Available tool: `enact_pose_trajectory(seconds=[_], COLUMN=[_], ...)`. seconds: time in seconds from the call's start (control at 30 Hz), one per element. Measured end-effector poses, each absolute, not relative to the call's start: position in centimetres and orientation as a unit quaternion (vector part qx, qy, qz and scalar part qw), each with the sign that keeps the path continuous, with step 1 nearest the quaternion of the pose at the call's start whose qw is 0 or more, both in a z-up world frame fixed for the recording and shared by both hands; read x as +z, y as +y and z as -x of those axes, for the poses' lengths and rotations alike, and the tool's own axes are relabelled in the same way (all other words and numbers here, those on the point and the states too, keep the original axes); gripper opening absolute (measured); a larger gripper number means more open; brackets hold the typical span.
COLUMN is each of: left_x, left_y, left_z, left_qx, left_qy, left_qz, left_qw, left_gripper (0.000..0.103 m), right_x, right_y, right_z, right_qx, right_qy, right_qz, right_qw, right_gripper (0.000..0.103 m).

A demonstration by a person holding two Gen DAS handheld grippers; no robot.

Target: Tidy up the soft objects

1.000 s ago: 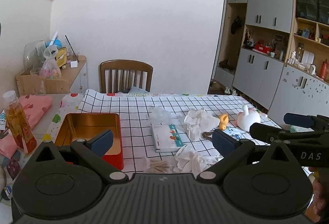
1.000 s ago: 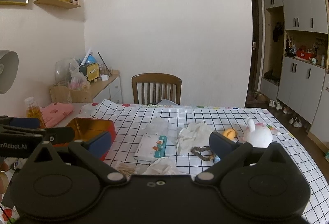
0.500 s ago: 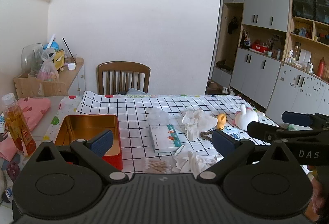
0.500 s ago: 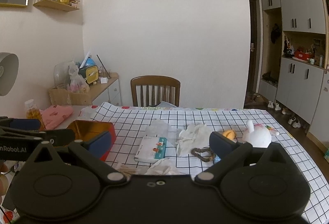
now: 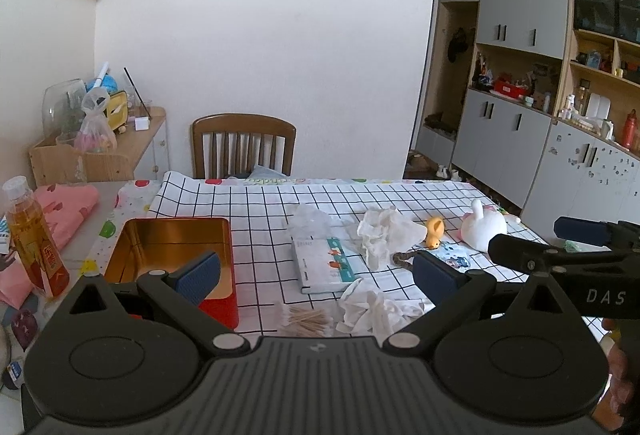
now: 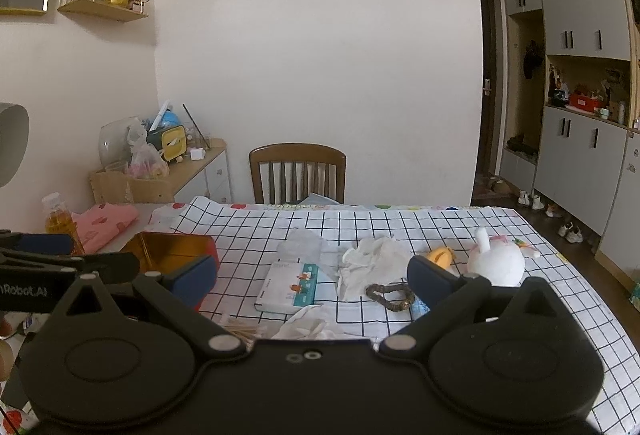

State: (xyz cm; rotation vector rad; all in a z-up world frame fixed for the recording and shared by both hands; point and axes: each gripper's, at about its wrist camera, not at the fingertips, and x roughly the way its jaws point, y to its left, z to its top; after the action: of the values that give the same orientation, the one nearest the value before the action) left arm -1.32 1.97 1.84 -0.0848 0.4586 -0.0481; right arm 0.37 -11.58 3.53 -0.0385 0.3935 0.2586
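On the checked tablecloth lie a white plush rabbit (image 5: 482, 225) (image 6: 496, 261), a small orange toy (image 5: 435, 228) (image 6: 440, 256), crumpled white tissues at mid table (image 5: 384, 231) (image 6: 372, 259) and near the front edge (image 5: 372, 309) (image 6: 308, 327), and a clear plastic wrapper (image 5: 308, 219). An open red tin with a gold inside (image 5: 168, 251) (image 6: 168, 255) stands at the left. My left gripper (image 5: 316, 277) is open and empty above the front edge. My right gripper (image 6: 312, 277) is open and empty; its side shows in the left wrist view (image 5: 560, 255).
A tissue pack (image 5: 324, 265) (image 6: 292, 287), a brown bead bracelet (image 6: 390, 295) and a bundle of toothpicks (image 5: 306, 319) lie mid table. A bottle of orange drink (image 5: 34, 239) and pink cloth (image 5: 60, 203) sit left. A wooden chair (image 5: 244, 143) stands behind the table.
Both grippers have drawn back and risen slightly, so the table objects sit a little lower and farther. Jaws stay open; nothing on the table has moved.
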Motion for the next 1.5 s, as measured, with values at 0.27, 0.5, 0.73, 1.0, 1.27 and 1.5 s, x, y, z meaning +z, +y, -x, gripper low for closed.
enact_pose_trajectory(seconds=[0.27,0.5,0.73,1.0,1.27,1.5], left_x=[1.8,1.4,0.1,-2.9,-7.3,-11.5], left_y=[1.3,1.0,1.4,1.1,-0.5,-0.5], left_z=[-0.4,-1.9,-3.6,-6.3,-10.2,-13.0], left_qx=[-0.012,-0.003,-0.007,-0.024,-0.060,-0.043], left_qy=[0.225,0.235,0.255,0.294,0.346,0.392], left_qz=[0.035,0.034,0.043,0.042,0.014,-0.017], left_qw=[0.974,0.971,0.966,0.954,0.936,0.919], left_gripper=[0.103,0.103,0.103,0.103,0.103,0.103], right_x=[3.5,3.1,2.0,-0.6,-4.9,-8.2], right_y=[-12.1,-12.8,-13.1,-14.0,-15.1,-14.5], right_z=[-2.4,-4.2,-5.4,-7.2,-10.6,-13.1], right_qx=[0.138,0.148,0.161,0.174,0.187,0.245], right_qy=[0.196,0.203,0.218,0.255,0.309,0.350], right_qz=[0.027,0.027,0.033,0.039,0.084,0.114], right_qw=[0.971,0.968,0.962,0.950,0.929,0.897], right_gripper=[0.101,0.102,0.101,0.100,0.095,0.092])
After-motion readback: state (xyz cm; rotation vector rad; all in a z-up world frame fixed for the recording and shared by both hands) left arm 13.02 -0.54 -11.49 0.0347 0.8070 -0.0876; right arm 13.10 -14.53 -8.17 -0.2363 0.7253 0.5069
